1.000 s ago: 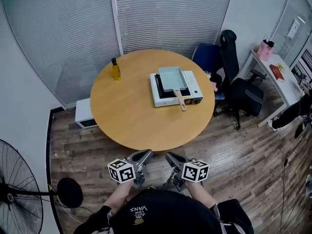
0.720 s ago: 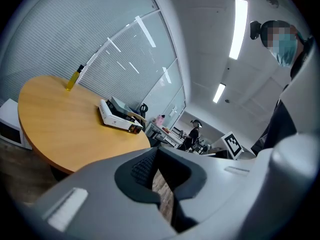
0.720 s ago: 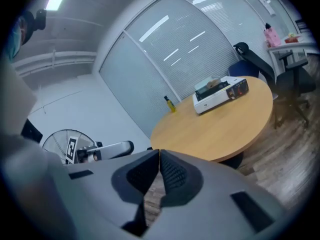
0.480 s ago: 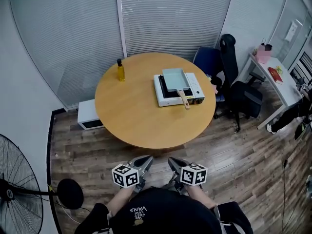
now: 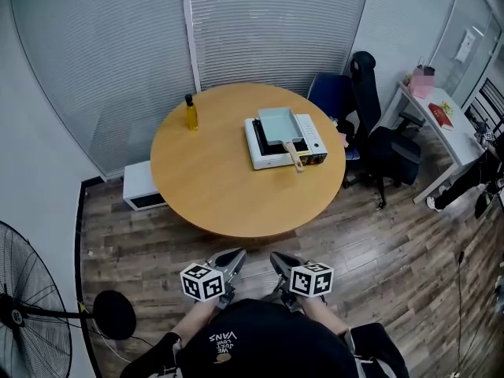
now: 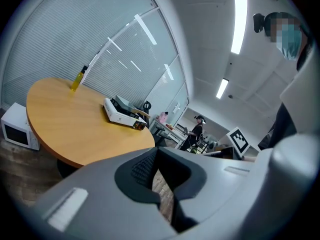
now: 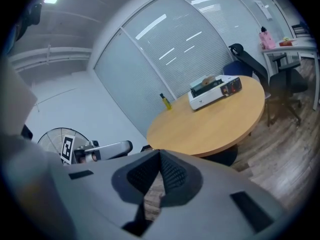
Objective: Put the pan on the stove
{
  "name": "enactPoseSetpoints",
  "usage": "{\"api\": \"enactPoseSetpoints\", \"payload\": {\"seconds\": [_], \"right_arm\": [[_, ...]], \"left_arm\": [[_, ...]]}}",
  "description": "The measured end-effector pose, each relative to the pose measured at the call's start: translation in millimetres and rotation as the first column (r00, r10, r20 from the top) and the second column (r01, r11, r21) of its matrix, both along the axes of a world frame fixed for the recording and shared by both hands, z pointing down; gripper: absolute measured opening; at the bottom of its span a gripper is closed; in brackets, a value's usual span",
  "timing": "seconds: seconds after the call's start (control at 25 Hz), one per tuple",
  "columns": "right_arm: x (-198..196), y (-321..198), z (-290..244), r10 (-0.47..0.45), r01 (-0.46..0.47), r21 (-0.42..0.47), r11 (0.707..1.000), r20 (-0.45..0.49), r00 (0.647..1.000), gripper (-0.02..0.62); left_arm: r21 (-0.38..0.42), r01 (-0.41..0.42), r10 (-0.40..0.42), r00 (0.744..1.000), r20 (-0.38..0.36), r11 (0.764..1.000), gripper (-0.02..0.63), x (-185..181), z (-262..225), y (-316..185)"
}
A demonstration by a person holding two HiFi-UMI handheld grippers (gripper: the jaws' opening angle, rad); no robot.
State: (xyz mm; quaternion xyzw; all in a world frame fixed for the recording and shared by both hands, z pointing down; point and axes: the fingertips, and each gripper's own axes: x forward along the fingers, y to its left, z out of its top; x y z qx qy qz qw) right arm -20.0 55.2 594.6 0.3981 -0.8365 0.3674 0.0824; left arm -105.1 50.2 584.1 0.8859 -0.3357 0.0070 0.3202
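Observation:
The pale blue square pan [image 5: 278, 124] sits on the white portable stove [image 5: 311, 144], its wooden handle [image 5: 293, 156] pointing toward me. Both stand on the right half of the round wooden table [image 5: 220, 179]. My left gripper [image 5: 235, 255] and right gripper [image 5: 277, 258] hang side by side close to my body, well short of the table's near edge. Each is shut with nothing in it. The left gripper view has the shut gripper [image 6: 156, 151] below the distant stove [image 6: 120, 116]. The right gripper view has its shut gripper [image 7: 160, 156] below the stove [image 7: 215, 95].
A yellow bottle [image 5: 190, 113] stands at the table's far left edge. A black office chair [image 5: 370, 124] and a white desk [image 5: 441, 124] are to the right. A white box [image 5: 142, 187] sits on the floor left of the table, a standing fan [image 5: 24, 313] at my left.
Both grippers have sunk a little and drawn back toward my body. The pan and stove have stayed in place.

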Motion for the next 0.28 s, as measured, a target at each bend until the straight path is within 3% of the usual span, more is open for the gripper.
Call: {"api": "enactPoseSetpoints", "payload": {"seconds": [0.28], "right_arm": [[4.5,-4.8,0.5,0.000,0.000,0.013,1.000,-0.012,1.000,0.014]], "left_arm": [[0.007,-0.027,0.027,1.000,-0.010,1.000,0.011,11.4,-0.5,-3.6]]}}
